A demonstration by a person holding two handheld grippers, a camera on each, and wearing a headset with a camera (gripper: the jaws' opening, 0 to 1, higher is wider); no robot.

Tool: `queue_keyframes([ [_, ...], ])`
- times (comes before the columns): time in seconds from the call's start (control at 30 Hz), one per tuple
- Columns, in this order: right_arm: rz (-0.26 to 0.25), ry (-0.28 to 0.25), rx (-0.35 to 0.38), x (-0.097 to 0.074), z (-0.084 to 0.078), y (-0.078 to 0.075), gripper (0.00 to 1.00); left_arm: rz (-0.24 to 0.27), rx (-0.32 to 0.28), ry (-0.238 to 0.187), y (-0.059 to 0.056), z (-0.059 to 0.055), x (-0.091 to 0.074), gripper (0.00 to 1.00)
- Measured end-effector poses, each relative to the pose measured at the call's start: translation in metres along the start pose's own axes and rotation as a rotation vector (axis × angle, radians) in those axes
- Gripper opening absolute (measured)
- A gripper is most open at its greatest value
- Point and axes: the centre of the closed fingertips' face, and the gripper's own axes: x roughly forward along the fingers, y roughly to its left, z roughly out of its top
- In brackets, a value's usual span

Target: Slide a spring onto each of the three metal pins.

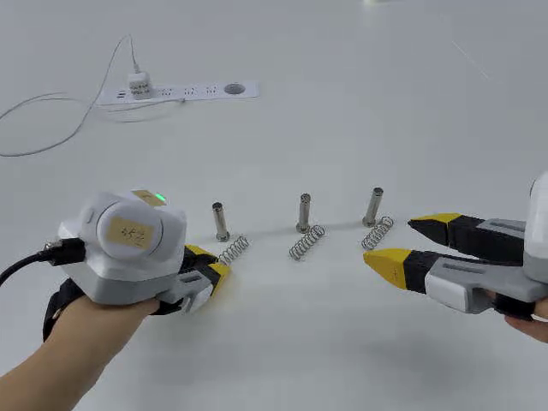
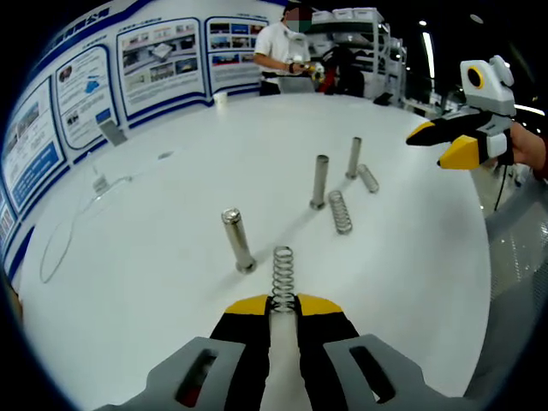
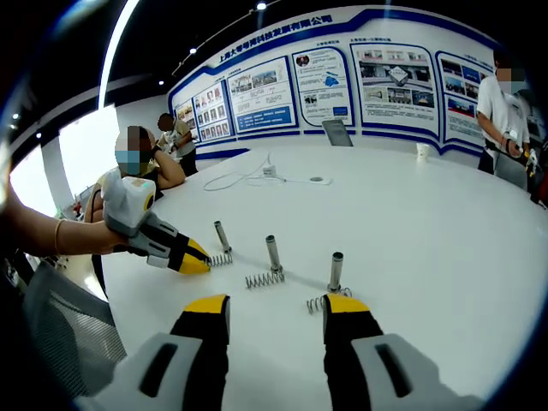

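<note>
Three metal pins stand upright in a row on the white table: left pin (image 1: 221, 221), middle pin (image 1: 304, 212), right pin (image 1: 374, 205). A spring lies in front of each: left spring (image 1: 233, 249), middle spring (image 1: 306, 242), right spring (image 1: 377, 233). My left gripper (image 1: 214, 272) is low at the left spring's near end. In the left gripper view its jaws are closed on the end of that spring (image 2: 282, 274), which still lies on the table. My right gripper (image 1: 390, 241) is open, its tips just right of the right spring (image 3: 317, 302).
A white power strip (image 1: 180, 90) with a plugged charger (image 1: 139, 84) and a loose white cable (image 1: 51, 120) lies at the far left of the table. A seated person (image 3: 137, 163) is beyond the table edge on the left side.
</note>
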Motion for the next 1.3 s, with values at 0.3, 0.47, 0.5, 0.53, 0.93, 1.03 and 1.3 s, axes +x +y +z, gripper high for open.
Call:
queue_keyframes([
  [0.3, 0.013, -0.001, 0.012, 0.004, 0.002, 0.007, 0.45, 0.014, 0.073, -0.023, -0.009, 0.002, -0.006, 0.10],
  [0.47, 0.026, -0.030, 0.040, 0.006, 0.010, 0.013, 0.45, 0.026, 0.063, -0.066, -0.012, 0.010, -0.013, 0.10],
  [0.5, 0.031, -0.038, 0.047, 0.006, 0.012, 0.014, 0.45, 0.025, 0.060, -0.076, -0.013, 0.013, -0.015, 0.10],
  [0.53, 0.037, -0.046, 0.056, 0.007, 0.015, 0.016, 0.45, 0.026, 0.059, -0.087, -0.013, 0.015, -0.016, 0.10],
  [0.93, 0.147, -0.174, 0.262, 0.017, 0.052, 0.042, 0.40, 0.008, -0.045, -0.265, -0.031, 0.058, -0.044, 0.10],
  [1.03, 0.182, -0.195, 0.321, 0.020, 0.059, 0.048, 0.39, -0.005, -0.071, -0.297, -0.036, 0.065, -0.049, 0.10],
  [1.3, 0.243, -0.219, 0.404, 0.027, 0.068, 0.062, 0.35, -0.023, -0.136, -0.382, -0.046, 0.080, -0.064, 0.10],
])
